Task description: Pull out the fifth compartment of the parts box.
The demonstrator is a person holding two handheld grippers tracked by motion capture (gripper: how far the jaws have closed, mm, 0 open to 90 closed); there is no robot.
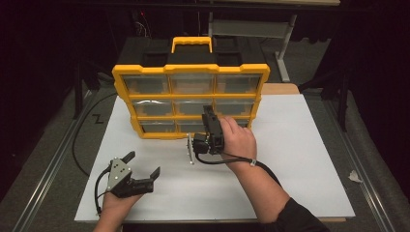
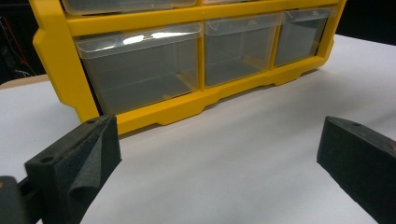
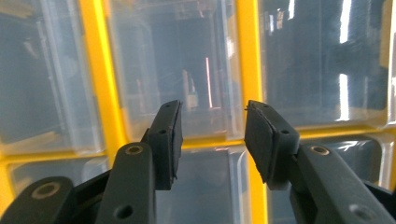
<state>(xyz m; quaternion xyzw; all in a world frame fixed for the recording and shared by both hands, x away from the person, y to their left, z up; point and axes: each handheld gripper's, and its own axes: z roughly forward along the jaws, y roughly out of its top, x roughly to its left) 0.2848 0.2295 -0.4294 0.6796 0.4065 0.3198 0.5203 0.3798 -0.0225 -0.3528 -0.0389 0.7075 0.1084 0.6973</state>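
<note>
High view: my right gripper (image 1: 209,115), jaws partly apart on nothing, faces the yellow drawer organizer (image 1: 191,102) at the white board's (image 1: 300,159) far edge. My left gripper (image 1: 143,166) rests wide apart on bare board.

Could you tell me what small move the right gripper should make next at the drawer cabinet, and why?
Probably ease the right gripper forward to the middle drawer of the yellow cabinet: its jaws stand partly apart with nothing between them, aimed at that drawer's lower edge. The left gripper rests open on the table.
</note>
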